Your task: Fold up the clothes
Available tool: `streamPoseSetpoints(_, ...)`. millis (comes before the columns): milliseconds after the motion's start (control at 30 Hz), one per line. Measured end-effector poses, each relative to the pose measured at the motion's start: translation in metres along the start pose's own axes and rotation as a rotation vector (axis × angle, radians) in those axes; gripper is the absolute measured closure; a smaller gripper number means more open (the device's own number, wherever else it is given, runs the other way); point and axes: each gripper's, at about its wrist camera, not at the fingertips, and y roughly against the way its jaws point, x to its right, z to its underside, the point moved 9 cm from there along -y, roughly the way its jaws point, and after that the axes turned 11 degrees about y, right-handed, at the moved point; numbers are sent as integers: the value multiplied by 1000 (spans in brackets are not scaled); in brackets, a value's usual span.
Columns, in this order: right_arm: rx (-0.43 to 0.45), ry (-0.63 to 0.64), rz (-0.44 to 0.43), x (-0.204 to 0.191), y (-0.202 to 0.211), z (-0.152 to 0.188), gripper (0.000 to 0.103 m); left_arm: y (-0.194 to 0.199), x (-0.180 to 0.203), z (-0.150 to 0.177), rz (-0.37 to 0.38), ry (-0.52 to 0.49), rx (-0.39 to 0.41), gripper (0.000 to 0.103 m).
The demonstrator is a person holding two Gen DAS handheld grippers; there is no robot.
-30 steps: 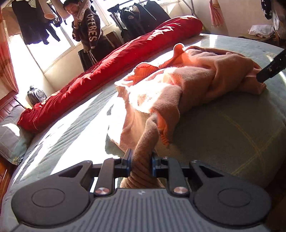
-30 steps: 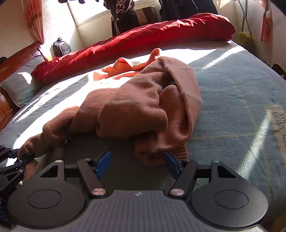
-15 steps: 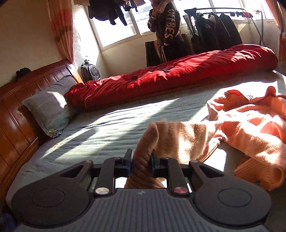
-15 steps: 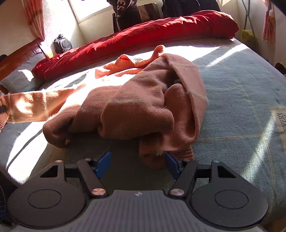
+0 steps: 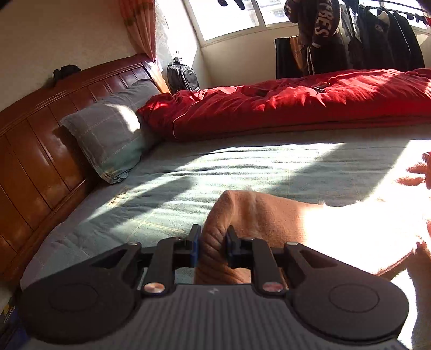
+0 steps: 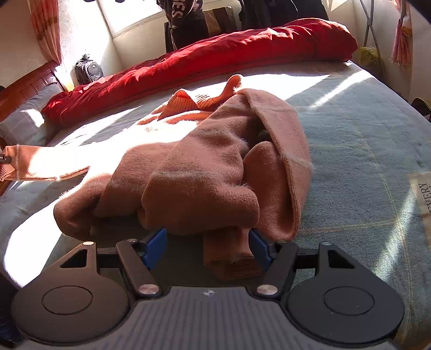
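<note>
Left gripper (image 5: 212, 243) pinching sweater sleeve (image 5: 215, 242) outward for flattening; right gripper (image 6: 207, 249) spread around other cuff (image 6: 231, 265), ungripped.

Home bedroom: bed (image 5: 242, 172) with wooden headboard (image 5: 48, 129), grey pillow (image 5: 107, 134), red duvet (image 5: 296, 102), clothes rack (image 5: 385, 40) stood by sunny window (image 5: 229, 16).

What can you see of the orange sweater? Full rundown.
The orange sweater is a fuzzy knit with brighter ribbed trim at its far edge, lying crumpled on the grey-blue bedspread, half in sun. One sleeve is stretched out toward the headboard side, its cuff pinched in the left gripper. The other cuff lies between the open fingers of the right gripper; contact there cannot be told. The body is bunched, not folded.
</note>
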Motion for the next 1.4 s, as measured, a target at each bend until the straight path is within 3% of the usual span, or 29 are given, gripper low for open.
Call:
streamPoseSetpoints(333,3,-14,15,11,-7,-12,32,-61,-28,-2,-57,100,-69,85)
streamPoseSetpoints(567,3,-3,23,11,-12,-17,31,-101,-25,43,-81,88,-218,80)
streamPoseSetpoints(700,4,5,23,11,-12,-20,31,-104,-38,60,-94,87,-256,76)
streamPoseSetpoints(900,17,10,16,10,-7,-20,31,-90,-81,55,-224,109,-248,75)
streamPoseSetpoints(1033,28,1,7,11,-2,-20,31,-68,-81,52,-170,124,-244,75)
streamPoseSetpoints(1167,49,-4,-4,10,8,-20,31,-44,-50,51,-93,61,-222,75)
streamPoseSetpoints(1400,101,-23,-15,16,36,-16,31,12,65,64,161,-79,-214,75)
